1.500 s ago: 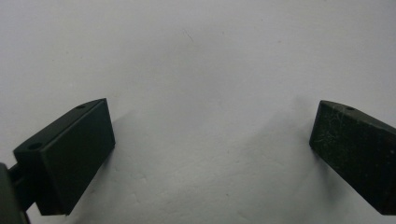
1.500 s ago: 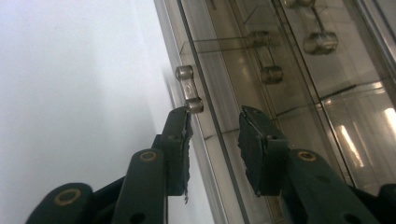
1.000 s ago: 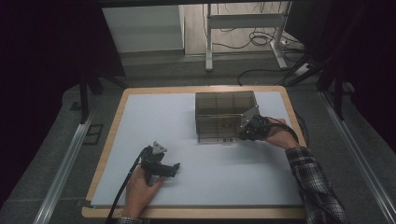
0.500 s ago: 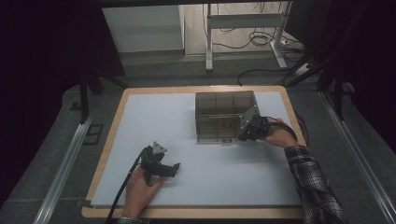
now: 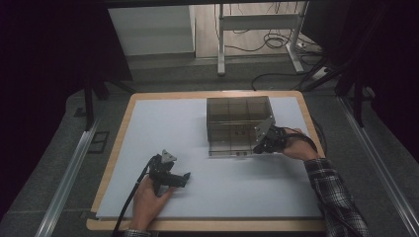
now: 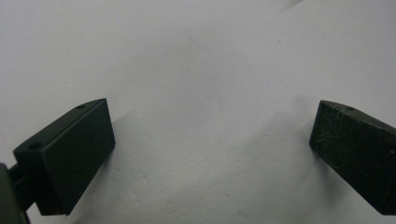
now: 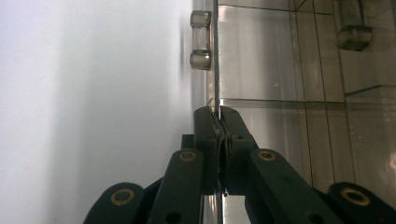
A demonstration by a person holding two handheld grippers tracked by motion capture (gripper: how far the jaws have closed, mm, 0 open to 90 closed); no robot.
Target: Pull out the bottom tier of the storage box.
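Clear box (image 5: 239,126) wall in right gripper (image 7: 218,122)

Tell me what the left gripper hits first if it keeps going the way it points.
Probably nothing but the white table mat. The left gripper lies low, jaws open and empty, pointing right across bare mat. The clear box sits farther back, seemingly off that line, though depth is unclear.

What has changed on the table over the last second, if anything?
Nothing visibly moved. The right tongs stay clamped on the edge of a clear panel of the divided clear box. The left tongs still rest open on the white mat, holding nothing.
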